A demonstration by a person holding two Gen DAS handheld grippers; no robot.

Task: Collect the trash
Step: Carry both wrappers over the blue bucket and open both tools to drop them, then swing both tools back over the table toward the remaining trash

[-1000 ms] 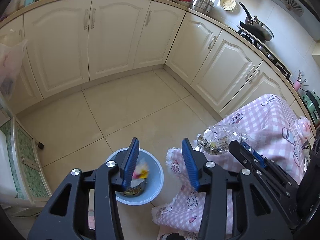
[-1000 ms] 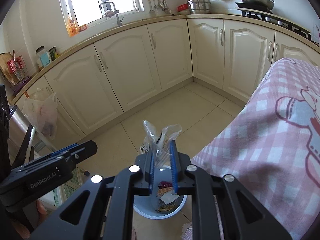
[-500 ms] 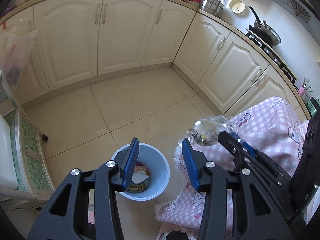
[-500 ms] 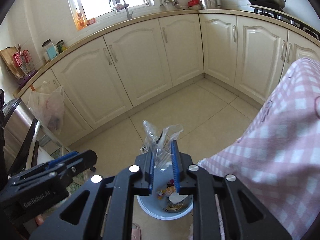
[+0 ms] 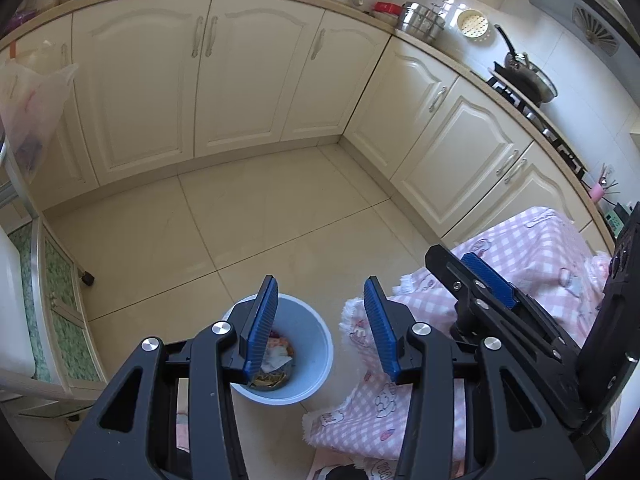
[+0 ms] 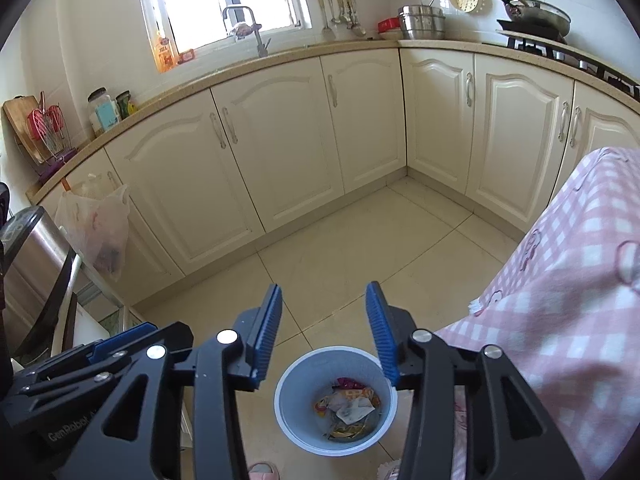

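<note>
A light blue trash bin stands on the tiled floor, holding several crumpled wrappers. It also shows in the left wrist view. My right gripper is open and empty, right above the bin. My left gripper is open and empty, above the bin's right rim. The right gripper also shows in the left wrist view, to the right over the cloth. The clear plastic bag is no longer between the fingers.
A table with a pink checked cloth stands right beside the bin, its hem hanging near it. Cream cabinets line the far walls. A plastic bag hangs at left. A low cabinet stands left.
My right gripper has opened and let go of the clear plastic bag it held above the bin. Both grippers have moved a little further over the bin.
</note>
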